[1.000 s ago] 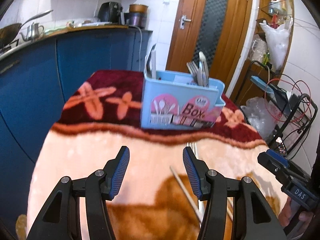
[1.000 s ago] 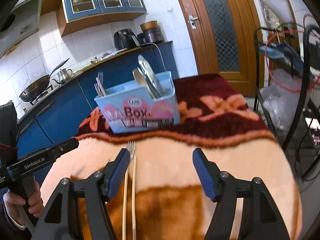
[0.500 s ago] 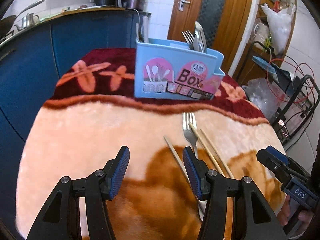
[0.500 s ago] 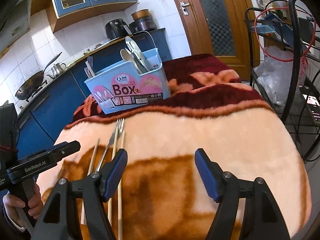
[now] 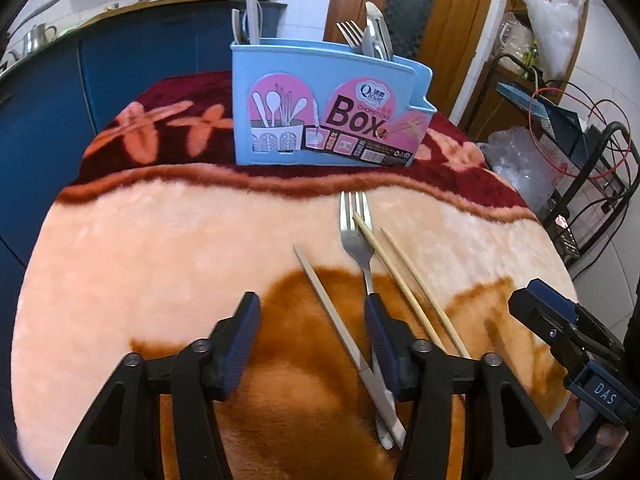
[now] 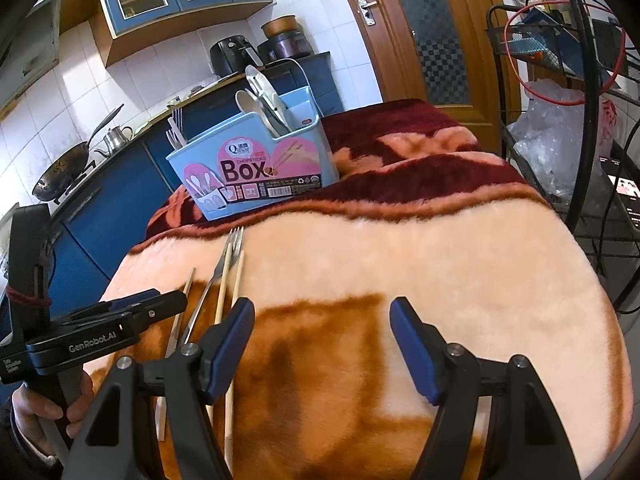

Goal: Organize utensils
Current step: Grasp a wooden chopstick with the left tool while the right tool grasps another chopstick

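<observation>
Fork as landmark, flat on plush blanket over desk, tines toward blue utensil box. Left of it: 1 pale chopstick, between the closing fingers of left gripper, not yet pinched. Right of it: 2 bamboo chopsticks. Right gripper further right, fingers wide, empty. Judgement: chopsticks light, stiff, thin, sunk in pile; pinch mid-shaft. Fork smooth steel, likely slippery; take its handle.

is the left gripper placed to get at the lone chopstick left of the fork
Probably yes. The left gripper is closing with the lone chopstick running between its fingers, nothing lying over it; the fork handle sits close by its right finger.
</observation>
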The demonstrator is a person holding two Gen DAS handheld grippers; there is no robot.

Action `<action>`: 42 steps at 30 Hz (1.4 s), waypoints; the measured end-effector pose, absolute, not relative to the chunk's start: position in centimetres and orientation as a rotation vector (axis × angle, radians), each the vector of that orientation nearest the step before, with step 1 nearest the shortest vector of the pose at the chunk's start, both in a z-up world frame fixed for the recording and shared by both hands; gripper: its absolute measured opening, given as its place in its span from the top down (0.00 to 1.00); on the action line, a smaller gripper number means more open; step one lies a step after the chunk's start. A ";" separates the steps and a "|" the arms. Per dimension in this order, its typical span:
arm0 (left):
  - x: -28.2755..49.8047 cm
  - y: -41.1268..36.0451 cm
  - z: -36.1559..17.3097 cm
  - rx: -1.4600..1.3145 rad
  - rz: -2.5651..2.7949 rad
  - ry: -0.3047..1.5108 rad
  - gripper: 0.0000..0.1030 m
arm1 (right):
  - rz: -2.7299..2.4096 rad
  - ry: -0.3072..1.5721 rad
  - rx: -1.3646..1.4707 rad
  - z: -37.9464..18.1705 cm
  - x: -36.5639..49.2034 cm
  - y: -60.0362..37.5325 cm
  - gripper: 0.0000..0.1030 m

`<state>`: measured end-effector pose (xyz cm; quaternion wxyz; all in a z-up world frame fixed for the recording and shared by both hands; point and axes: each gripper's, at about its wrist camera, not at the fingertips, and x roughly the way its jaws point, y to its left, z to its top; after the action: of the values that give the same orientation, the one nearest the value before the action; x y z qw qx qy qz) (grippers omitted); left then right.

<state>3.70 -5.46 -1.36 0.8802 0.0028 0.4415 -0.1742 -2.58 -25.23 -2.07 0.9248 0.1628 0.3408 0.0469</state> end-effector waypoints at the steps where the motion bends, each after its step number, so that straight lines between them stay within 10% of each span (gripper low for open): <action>1: 3.8 -5.6 -1.5 0.006 -0.369 0.933 0.61 | 0.096 0.699 0.336 -2.1 -2.6 -25.3 0.29; 12: 5.5 -5.8 -1.9 -0.003 -0.399 1.002 0.89 | 0.100 0.694 0.337 -2.0 -2.8 -25.4 0.29; 28: 5.6 -0.3 -1.4 -0.151 -0.347 0.977 0.94 | 0.166 0.766 0.203 -1.1 -1.2 -21.9 0.29; 35: 5.9 0.2 -2.0 -0.146 -0.368 1.002 0.94 | 0.246 0.852 0.133 -1.2 0.6 -20.0 0.65; 42: 6.3 -0.2 -2.1 -0.098 -0.404 1.053 0.94 | 0.306 0.943 0.085 -1.2 2.6 -18.3 0.75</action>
<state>6.28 -0.19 -2.07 0.8440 -0.0463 0.4989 -0.1913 2.56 -18.31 -1.24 0.8787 0.0410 0.4524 0.1468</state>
